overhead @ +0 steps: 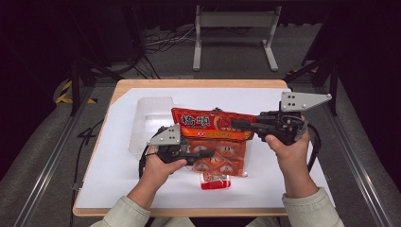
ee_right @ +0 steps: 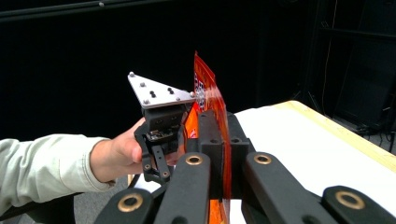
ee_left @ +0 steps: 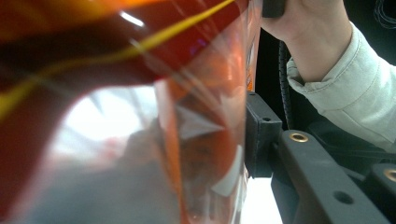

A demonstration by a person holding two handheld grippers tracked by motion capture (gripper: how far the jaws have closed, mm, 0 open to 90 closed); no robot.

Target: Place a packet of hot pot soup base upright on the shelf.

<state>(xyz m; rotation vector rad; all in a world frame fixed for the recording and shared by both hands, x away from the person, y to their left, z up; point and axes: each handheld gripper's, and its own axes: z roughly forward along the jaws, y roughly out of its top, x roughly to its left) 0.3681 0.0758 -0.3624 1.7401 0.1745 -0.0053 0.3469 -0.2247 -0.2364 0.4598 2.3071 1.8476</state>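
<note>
In the high view, a clear plastic tray lies at the left of the white board. The left gripper sits left of centre with its jaws around the lower, see-through part of the orange snack bag. In the left gripper view one jaw lies flat against the film, but the other is hidden behind the bag, so whether the grip is firm cannot be told.

The bag is at the centre of the frame, held up off the board. The right gripper, upper right of centre, has its jaws clamped together on the bag's upper edge; the right gripper view shows the film pinched between them.

The likely trouble: if the two hands pull apart unevenly, the slick film may slip from the left jaws, or the bag may tear suddenly and spill its small packets. One small red packet already lies on the board below the bag.

Counted: one tray, two grippers, one bag, one loose packet.
</note>
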